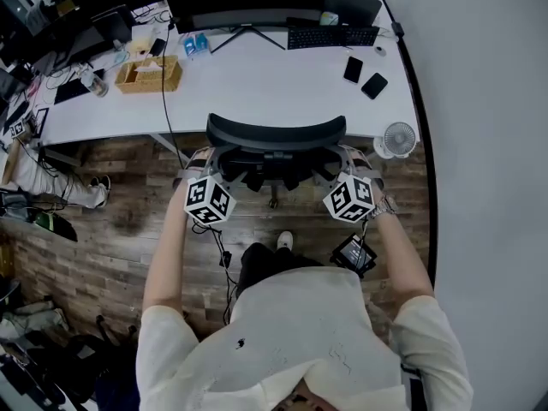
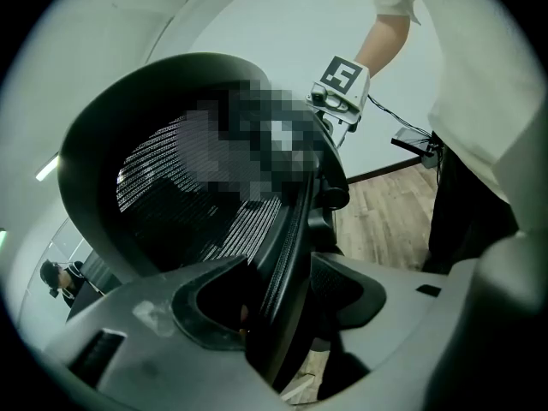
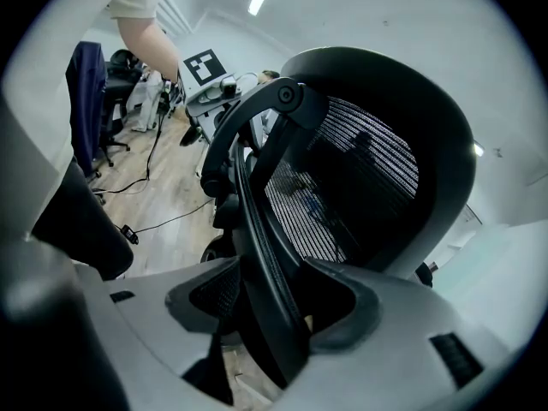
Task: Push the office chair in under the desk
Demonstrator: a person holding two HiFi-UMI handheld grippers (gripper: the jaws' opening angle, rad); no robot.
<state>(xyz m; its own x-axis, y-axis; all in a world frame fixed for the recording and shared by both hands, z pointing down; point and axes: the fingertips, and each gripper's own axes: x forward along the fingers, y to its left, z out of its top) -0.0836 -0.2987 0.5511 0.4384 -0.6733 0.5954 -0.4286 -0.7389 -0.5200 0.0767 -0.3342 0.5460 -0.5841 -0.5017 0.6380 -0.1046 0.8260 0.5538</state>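
The black mesh-backed office chair [image 1: 276, 133] stands against the white desk [image 1: 257, 88], with its seat hidden under the desk top. My left gripper [image 1: 202, 163] is shut on the left rim of the backrest, and my right gripper [image 1: 349, 163] is shut on the right rim. In the left gripper view the jaws of the left gripper [image 2: 278, 302] clasp the backrest frame [image 2: 94, 144], with the right gripper's marker cube [image 2: 342, 80] beyond. In the right gripper view the right gripper [image 3: 270, 302] holds the frame's edge beside the mesh [image 3: 360, 161].
On the desk are a wooden box [image 1: 150, 74], a keyboard [image 1: 332, 36], two phones [image 1: 353, 69] and a monitor stand. A small fan [image 1: 399, 138] sits at the desk's right corner, next to the wall. Cables and a black device [image 1: 354, 252] lie on the wood floor.
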